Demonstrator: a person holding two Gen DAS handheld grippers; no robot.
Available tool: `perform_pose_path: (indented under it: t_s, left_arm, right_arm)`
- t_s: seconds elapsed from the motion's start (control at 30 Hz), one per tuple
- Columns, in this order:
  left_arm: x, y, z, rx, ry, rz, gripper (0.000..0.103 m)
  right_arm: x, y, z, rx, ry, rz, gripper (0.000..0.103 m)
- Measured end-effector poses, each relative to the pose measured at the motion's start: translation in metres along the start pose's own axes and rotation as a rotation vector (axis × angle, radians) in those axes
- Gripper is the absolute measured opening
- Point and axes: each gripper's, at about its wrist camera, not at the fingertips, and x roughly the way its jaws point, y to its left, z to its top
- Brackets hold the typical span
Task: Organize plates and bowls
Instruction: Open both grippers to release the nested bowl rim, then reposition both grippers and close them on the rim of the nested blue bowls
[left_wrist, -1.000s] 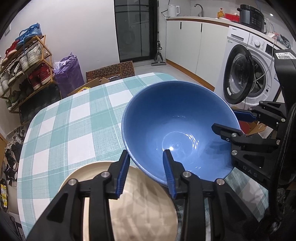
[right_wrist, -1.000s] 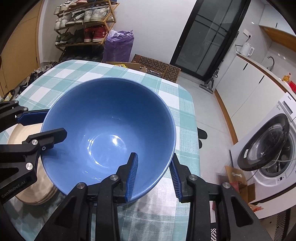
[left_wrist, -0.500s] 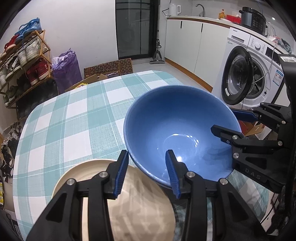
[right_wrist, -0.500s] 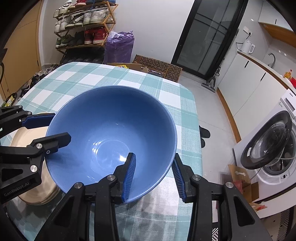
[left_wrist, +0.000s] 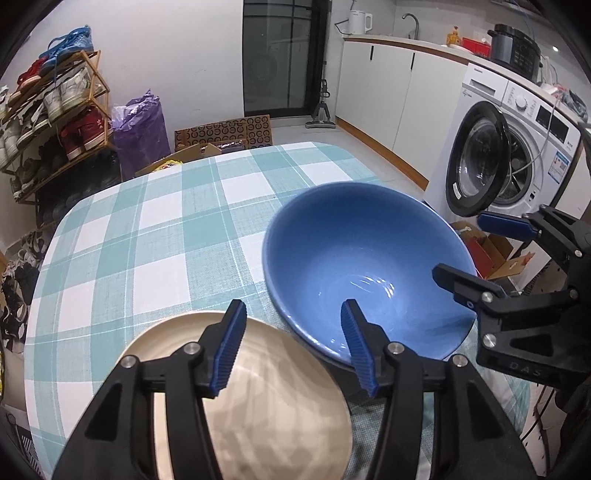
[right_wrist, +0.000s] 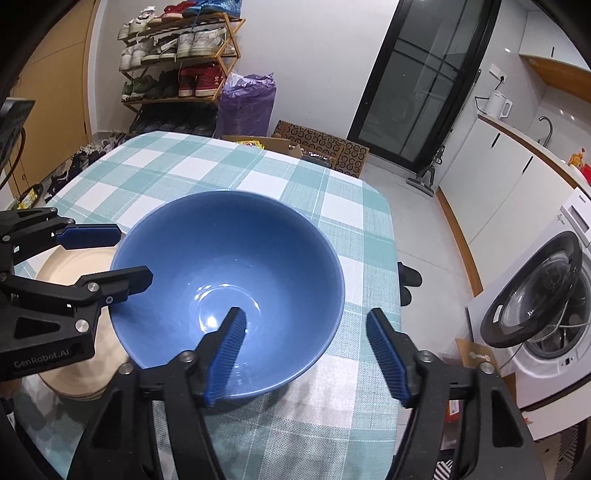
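A large blue bowl (left_wrist: 365, 266) sits on the checked tablecloth, seen also in the right wrist view (right_wrist: 229, 280). Beside it is a stack of beige plates (left_wrist: 258, 398), at the left in the right wrist view (right_wrist: 74, 258). My left gripper (left_wrist: 293, 343) is open, one finger over the plates and one inside the bowl's near rim. My right gripper (right_wrist: 306, 350) is open and straddles the bowl's rim, one finger inside and one outside. Neither grips the bowl.
The table (left_wrist: 147, 229) has a teal and white checked cloth. A washing machine (left_wrist: 509, 155) with its door open stands right of the table. A shoe rack (right_wrist: 177, 74), a purple bag and cardboard boxes lie beyond the far edge.
Both grippers have opened from the bowl's rim. The bowl has come down onto the table beside the plate stack.
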Motion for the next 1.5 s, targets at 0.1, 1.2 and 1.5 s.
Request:
perform_pose_path:
  t_s: [0.1, 1.2, 1.5]
  left_arm:
    - [-0.002, 0.004, 0.000, -0.010, -0.004, 0.001, 0.055]
    - [-0.011, 0.027, -0.010, -0.071, -0.083, -0.037, 0.103]
    - [-0.005, 0.029, -0.011, -0.094, -0.086, -0.040, 0.103]
  right_arm:
    - [-0.007, -0.003, 0.000, 0.015, -0.021, 0.014, 0.083]
    - [-0.021, -0.036, -0.030, 0.238, -0.170, 0.147, 0.102]
    - [-0.014, -0.042, -0.038, 0.303, -0.169, 0.219, 0.102]
